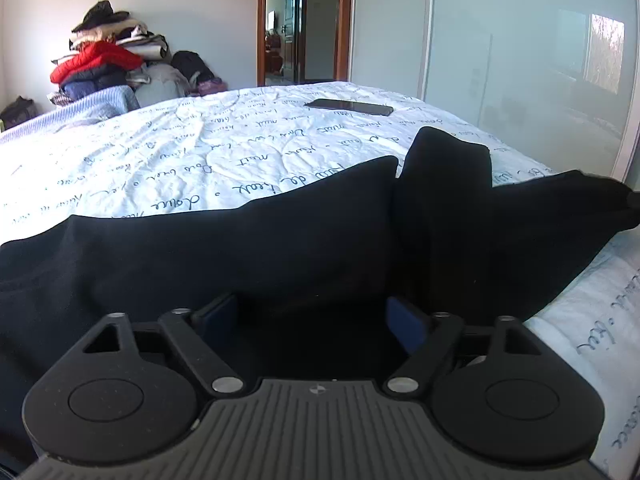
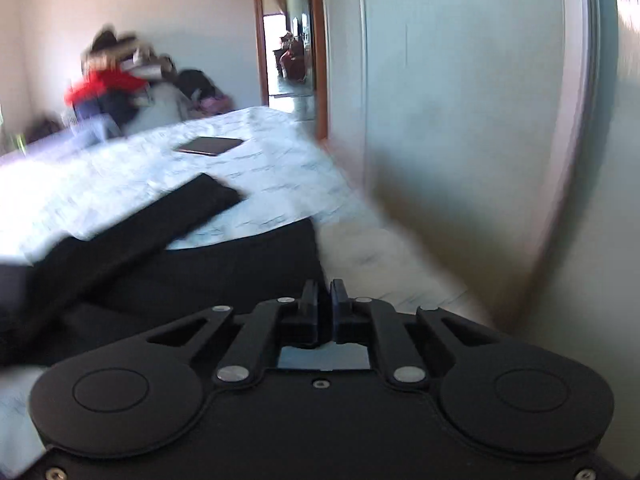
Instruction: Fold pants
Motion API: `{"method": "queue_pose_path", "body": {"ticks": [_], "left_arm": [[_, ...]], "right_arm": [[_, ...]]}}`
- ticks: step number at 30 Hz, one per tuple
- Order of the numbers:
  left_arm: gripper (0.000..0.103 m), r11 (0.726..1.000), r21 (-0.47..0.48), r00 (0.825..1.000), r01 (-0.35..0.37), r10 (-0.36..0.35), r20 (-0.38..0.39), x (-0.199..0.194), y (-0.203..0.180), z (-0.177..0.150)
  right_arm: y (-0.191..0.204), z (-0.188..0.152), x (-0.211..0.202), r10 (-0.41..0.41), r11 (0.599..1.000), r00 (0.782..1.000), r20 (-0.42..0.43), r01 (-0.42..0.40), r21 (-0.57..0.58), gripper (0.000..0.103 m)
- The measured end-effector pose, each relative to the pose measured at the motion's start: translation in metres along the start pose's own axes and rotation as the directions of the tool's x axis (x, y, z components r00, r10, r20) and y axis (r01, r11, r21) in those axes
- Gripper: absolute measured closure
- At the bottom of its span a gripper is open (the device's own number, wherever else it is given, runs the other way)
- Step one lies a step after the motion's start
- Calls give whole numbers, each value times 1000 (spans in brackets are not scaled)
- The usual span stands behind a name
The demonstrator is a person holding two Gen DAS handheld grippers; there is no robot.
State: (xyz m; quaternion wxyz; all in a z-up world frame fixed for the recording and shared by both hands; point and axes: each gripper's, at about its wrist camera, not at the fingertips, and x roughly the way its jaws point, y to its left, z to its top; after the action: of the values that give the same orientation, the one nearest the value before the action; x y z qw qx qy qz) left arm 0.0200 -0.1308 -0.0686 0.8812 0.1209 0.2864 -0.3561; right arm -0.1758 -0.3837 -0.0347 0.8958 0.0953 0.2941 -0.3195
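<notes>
Left wrist view: the left gripper (image 1: pixel 312 320) is spread wide, its blue pads (image 1: pixel 406 322) low over the black pants (image 1: pixel 240 256), which sprawl across the near part of the bed (image 1: pixel 180 152). A phone (image 1: pixel 349 107) lies farther back on the bedspread, a clothes pile (image 1: pixel 108 60) beyond.

Right wrist view, blurry: the right gripper (image 2: pixel 324 298) is pressed nearly together at the pants' (image 2: pixel 224 268) edge; I cannot tell if it pinches fabric. One leg angles toward the phone (image 2: pixel 210 146).

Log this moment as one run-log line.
left gripper: open over black pants | right gripper: shut, grasp unclear | phone on bed
</notes>
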Motion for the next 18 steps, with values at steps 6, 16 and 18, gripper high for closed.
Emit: {"method": "queue_pose_path", "body": {"ticks": [6, 16, 18], "left_arm": [[1, 1000, -22, 1000, -7, 7, -4, 4, 3, -2], [0, 1000, -26, 1000, -6, 6, 1, 6, 3, -6], [0, 1000, -27, 1000, -4, 4, 1, 5, 3, -6]], "right_arm": [[11, 0, 28, -152, 981, 987, -50, 145, -131, 83], [24, 40, 125, -10, 983, 994, -110, -11, -184, 42], [21, 48, 111, -24, 992, 997, -78, 15, -122, 56]]}}
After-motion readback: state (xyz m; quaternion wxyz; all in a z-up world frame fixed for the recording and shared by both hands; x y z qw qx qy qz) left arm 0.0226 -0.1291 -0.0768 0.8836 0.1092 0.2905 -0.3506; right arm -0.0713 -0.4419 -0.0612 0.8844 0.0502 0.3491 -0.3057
